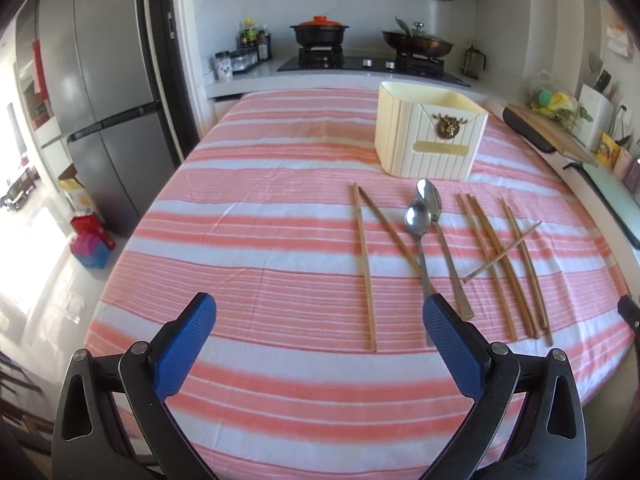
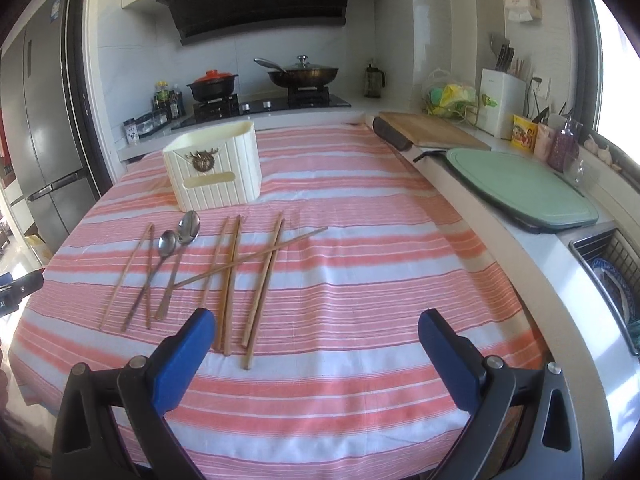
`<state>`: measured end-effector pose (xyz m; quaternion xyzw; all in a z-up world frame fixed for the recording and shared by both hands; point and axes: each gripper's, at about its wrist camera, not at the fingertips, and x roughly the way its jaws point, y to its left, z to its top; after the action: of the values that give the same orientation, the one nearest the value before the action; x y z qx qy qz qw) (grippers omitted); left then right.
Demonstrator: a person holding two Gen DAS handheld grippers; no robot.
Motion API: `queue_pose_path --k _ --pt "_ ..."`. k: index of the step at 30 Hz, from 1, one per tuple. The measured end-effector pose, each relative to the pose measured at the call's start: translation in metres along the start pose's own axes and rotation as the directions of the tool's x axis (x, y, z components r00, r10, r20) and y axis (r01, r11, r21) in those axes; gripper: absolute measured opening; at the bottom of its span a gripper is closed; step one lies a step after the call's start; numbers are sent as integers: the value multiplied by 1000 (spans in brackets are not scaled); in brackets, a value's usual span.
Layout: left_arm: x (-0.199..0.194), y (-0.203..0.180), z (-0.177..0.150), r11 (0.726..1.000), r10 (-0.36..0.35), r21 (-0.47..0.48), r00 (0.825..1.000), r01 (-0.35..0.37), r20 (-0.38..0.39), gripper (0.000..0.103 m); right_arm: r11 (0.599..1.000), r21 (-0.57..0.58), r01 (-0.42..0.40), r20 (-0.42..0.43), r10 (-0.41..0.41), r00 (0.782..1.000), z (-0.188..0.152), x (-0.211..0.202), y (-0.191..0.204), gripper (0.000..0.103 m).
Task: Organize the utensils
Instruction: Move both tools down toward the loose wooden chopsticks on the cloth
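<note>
Start of task: your left gripper [image 1: 320, 312] and right gripper [image 2: 316, 328] gape wide, empty; next, pinch one wooden chopstick [image 2: 262, 280] for the cream ribbed holder [image 2: 214, 170].

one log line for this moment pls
left gripper open, empty | right gripper open, empty | wooden chopsticks, two steel spoons on striped cloth | cream holder box upright

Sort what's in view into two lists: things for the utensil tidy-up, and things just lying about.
For the job: chopsticks, two spoons, cream holder box, left tool, right tool, both open.

Lying about: red-lidded pot, lidded wok, wooden board, green board, fridge.
</note>
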<state>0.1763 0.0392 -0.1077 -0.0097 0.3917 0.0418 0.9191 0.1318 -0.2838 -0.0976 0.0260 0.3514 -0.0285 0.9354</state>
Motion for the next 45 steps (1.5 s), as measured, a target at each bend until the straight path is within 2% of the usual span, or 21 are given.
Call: queue_pose_path --k 3,6,11,14,16,20,24,28,31,32,34,37,39,42,43,45 --pt "26 0 3 1000 7 -1 999 -7 -40 103 999 -12 -51 -54 51 997 2 31 0 99" --pt "47 0 7 1000 24 4 997 -24 -73 103 996 -44 -76 -114 70 991 10 65 2 87" --pt "73 -2 16 998 59 24 995 -57 -85 103 989 -85 -120 -227 98 969 25 120 12 56" --pt "87 -3 20 997 71 35 993 -68 -98 103 986 -65 -156 -289 131 948 27 144 16 43" --pt "96 -5 22 997 76 41 991 -72 -109 103 984 -81 -157 -287 128 949 30 150 19 43" --pt "111 -6 24 996 78 43 988 -73 -130 103 978 -37 -204 -309 183 933 34 152 20 42" --pt "123 -10 23 995 88 60 985 -80 -146 103 973 -136 -186 -306 137 942 34 152 34 41" --pt "131 -13 23 994 92 75 985 -82 -147 103 974 -152 -171 -313 116 943 39 157 35 41" --pt "137 -18 26 991 109 99 982 -94 -157 103 969 -181 -168 -328 102 939 45 160 40 41" --pt "141 -21 26 988 118 114 979 -100 -164 103 964 -207 -166 -347 87 934 46 166 44 41" --pt "144 -21 27 988 118 118 982 -101 -146 103 948 -280 -154 -340 53 939 46 171 54 41" --pt "148 -18 30 991 99 109 982 -82 -163 103 944 -283 -172 -356 63 932 50 175 50 38" --pt "149 -12 29 995 64 84 981 -50 -182 103 939 -294 -177 -365 61 929 48 173 45 36" --pt "150 2 25 998 -32 45 971 44 -238 103 935 -303 -183 -386 55 921 41 163 33 18" --pt "149 5 24 997 -40 48 968 53 -249 103 934 -309 -179 -394 46 918 39 159 29 10" --pt "144 7 21 995 -34 79 964 57 -262 102 932 -315 -181 -409 39 912 32 149 19 9"
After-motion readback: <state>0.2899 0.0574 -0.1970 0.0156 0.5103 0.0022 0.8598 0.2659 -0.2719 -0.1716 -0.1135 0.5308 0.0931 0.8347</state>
